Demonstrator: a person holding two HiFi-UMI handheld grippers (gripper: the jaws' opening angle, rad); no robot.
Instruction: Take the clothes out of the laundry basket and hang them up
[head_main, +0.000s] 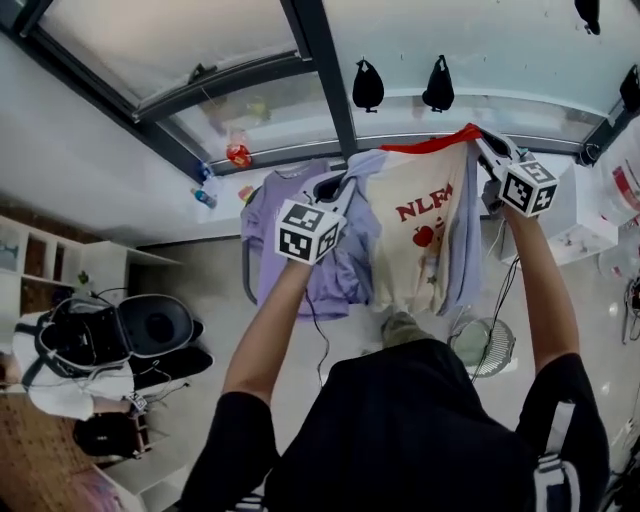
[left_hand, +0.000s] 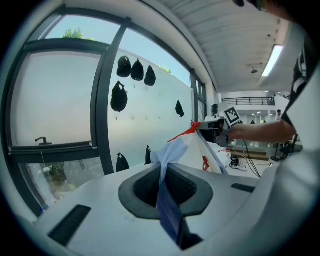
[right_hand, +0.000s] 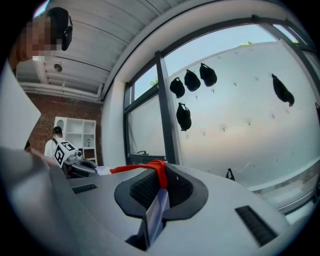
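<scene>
Left gripper (head_main: 345, 185) and right gripper (head_main: 487, 148) each pinch 1 shoulder of the cream shirt (head_main: 420, 235), spread high beside the hanging lilac shirt (head_main: 268, 215); hold its neckline taut and level while hanging it.

T-shirt (head_main: 420, 235): soft matt cloth is seen, red neckband ribbed.
lavender shirt (head_main: 275, 225): thin matt cloth.
left gripper (left_hand: 166, 190): smooth matt grey plastic; pads (left_hand: 144, 189) ribbed, dark.
window frame (head_main: 320, 70): dark smooth metal.
</scene>
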